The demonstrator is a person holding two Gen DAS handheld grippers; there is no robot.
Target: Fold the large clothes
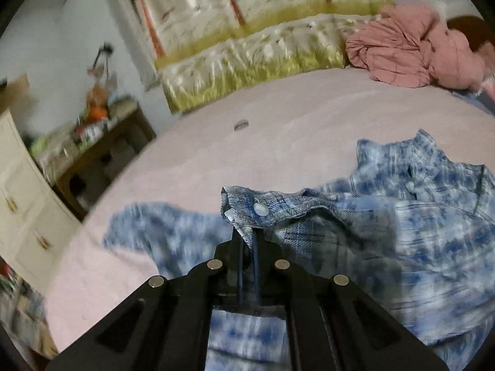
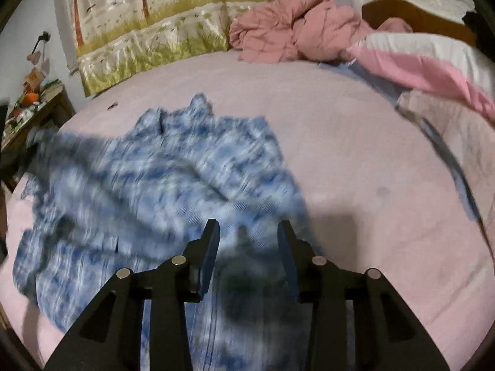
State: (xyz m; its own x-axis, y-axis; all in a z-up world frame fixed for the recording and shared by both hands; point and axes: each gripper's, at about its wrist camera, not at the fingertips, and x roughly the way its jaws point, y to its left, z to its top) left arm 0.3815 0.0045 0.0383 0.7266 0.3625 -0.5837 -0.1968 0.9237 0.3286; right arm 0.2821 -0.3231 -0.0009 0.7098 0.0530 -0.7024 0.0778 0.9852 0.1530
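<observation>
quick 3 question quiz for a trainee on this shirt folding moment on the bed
1. True or false: the left tool is shut on a buttoned edge of the blue plaid shirt.
2. Multiple choice: what is the right tool doing? A) clamped on a pillow B) open above the shirt, pads not pressing it C) holding the pink quilt
3. Short answer: what lies bunched at the far side of the bed, beside the tree-print cushions?

Key:
1. True
2. B
3. A crumpled pink quilt
</observation>
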